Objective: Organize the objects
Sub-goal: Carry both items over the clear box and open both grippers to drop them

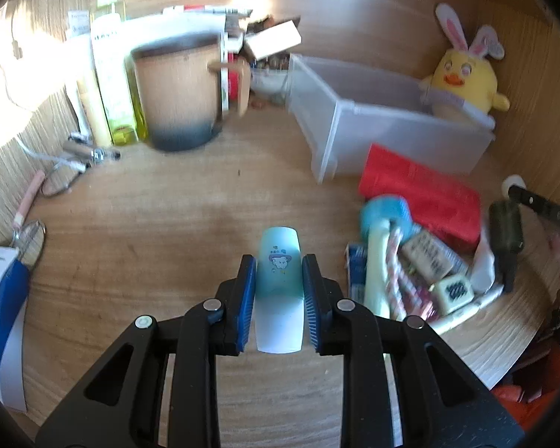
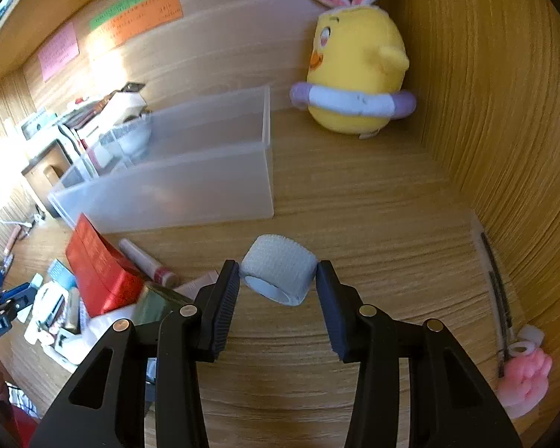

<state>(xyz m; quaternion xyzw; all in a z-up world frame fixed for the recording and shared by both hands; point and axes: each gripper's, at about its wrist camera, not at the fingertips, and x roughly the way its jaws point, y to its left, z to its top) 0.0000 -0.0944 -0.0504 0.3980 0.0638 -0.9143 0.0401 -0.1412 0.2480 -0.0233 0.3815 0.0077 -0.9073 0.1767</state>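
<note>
Lying lengthwise between the pinching pads of the left gripper [image 1: 279,276], a pale blue tube [image 1: 280,280] is held, while a white tape roll [image 2: 278,268] is clamped crosswise at the fingertips of the right gripper [image 2: 278,274]

A small tube [image 1: 279,283] lies on the surface [image 1: 168,224] between the left claw's [image 1: 279,298] fingers. A tape roll [image 2: 278,268] sits between the right claw's [image 2: 278,291] fingers. Behind the roll stands a box [image 2: 175,186]. A toy chick [image 2: 354,71] stands right of the box, by the wall.
</note>
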